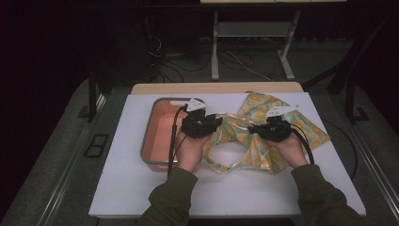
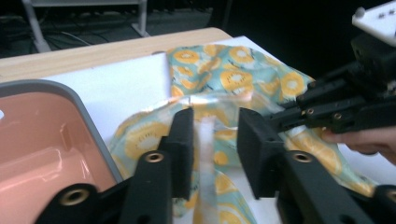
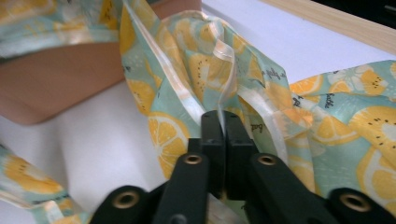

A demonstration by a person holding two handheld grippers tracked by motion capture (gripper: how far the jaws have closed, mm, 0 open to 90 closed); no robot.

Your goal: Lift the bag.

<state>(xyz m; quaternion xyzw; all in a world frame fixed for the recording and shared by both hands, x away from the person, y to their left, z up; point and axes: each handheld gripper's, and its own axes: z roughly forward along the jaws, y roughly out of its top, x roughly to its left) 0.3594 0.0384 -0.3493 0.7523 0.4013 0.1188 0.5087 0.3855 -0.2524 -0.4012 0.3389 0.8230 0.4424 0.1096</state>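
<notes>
A mint cloth with a yellow lemon print lies bunched on the white board, its pale straps looping toward the front. In the high view my left gripper is at the cloth's left end and my right gripper at its middle. In the left gripper view the left gripper is open; a pale strap runs between the pads without being pressed. In the right gripper view the right gripper has its pads almost together, pinching a raised fold of the cloth.
A pink tub with a grey rim stands just left of the left gripper, its rim close beside the left jaw. The white board lies on a wooden table. Dark floor, cables and a stand lie beyond.
</notes>
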